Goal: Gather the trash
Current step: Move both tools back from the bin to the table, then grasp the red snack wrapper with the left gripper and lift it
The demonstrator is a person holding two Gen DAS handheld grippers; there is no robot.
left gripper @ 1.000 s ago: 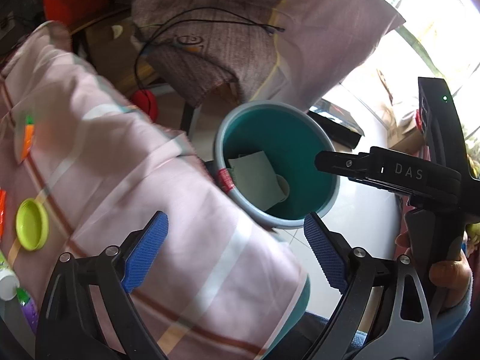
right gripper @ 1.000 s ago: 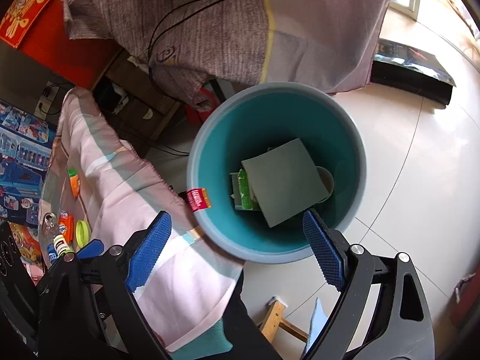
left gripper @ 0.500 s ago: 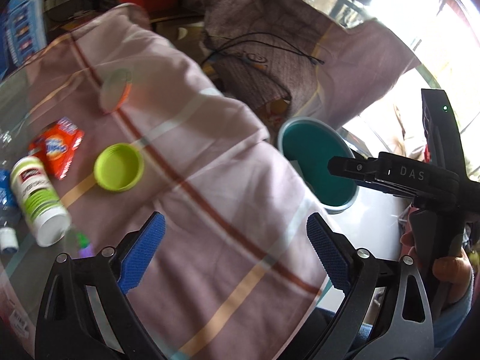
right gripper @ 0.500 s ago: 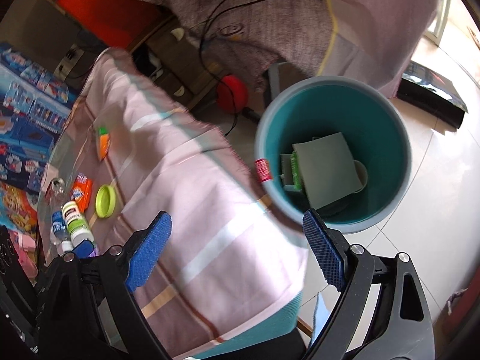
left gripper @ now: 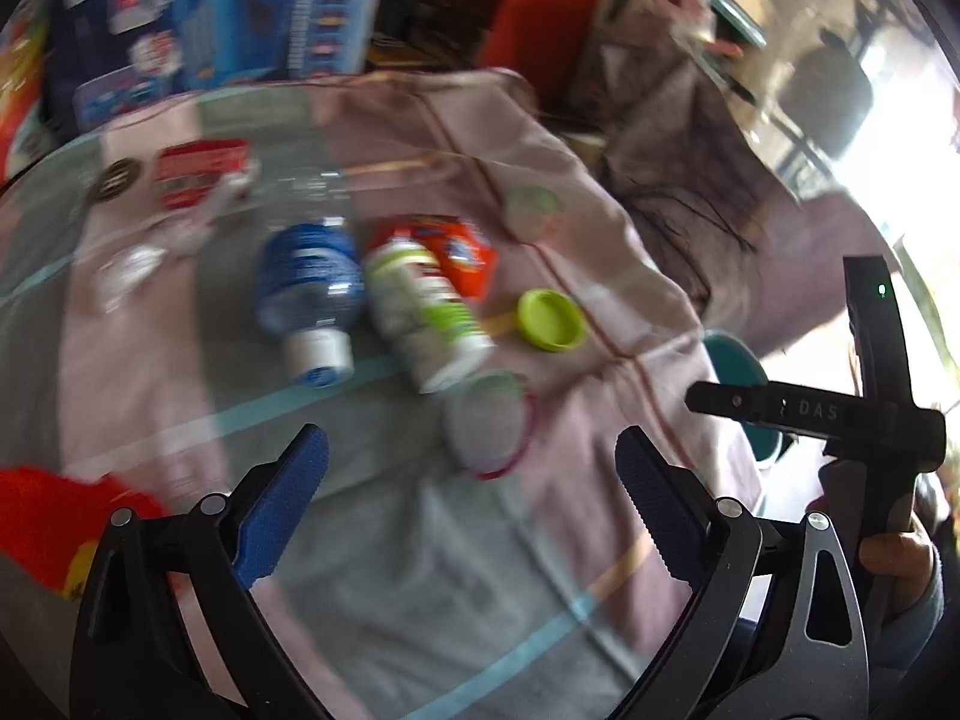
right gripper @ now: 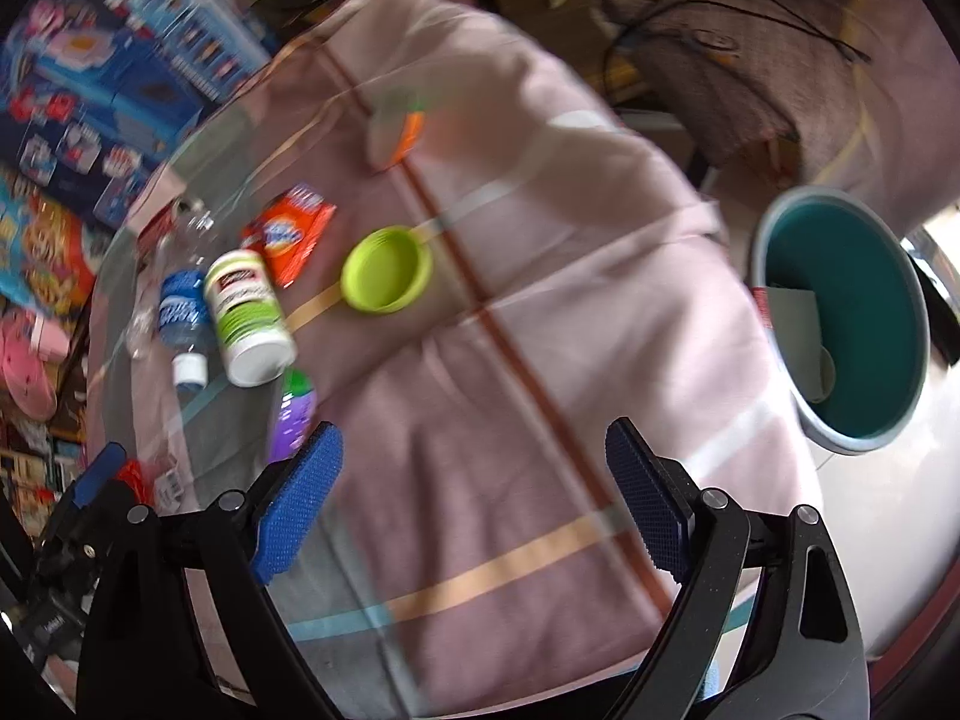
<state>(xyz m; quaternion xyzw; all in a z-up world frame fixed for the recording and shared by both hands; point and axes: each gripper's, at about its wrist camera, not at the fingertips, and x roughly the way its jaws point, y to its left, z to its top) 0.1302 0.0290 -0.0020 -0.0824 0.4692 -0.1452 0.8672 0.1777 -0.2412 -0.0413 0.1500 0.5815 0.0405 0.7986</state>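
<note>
- Blue ribbed pads are lining both tools: the left tool (left gripper: 468,501) and the right tool (right gripper: 474,492) are each hanging with jaws spread wide apart, gripping nothing, over a pink striped cloth (right gripper: 540,324) that is covering the glass surface (left gripper: 198,414).
- Just ahead of the left tool, a round film-like lid with a red rim (left gripper: 489,429) is lying flat.
- Past it, a white bottle with green bands (left gripper: 426,312) is lying on its side, its label too blurred to read, touching a blue-labelled water bottle (left gripper: 312,300) and an orange packet (left gripper: 462,255).
- A lime-green cap (right gripper: 387,270) is resting open side up just beside them.
- The letters "DAS" are showing on the right tool's body (left gripper: 810,411).
- Off the surface's edge, a teal bin (right gripper: 852,324) is standing on the floor, holding a grey card.
</note>
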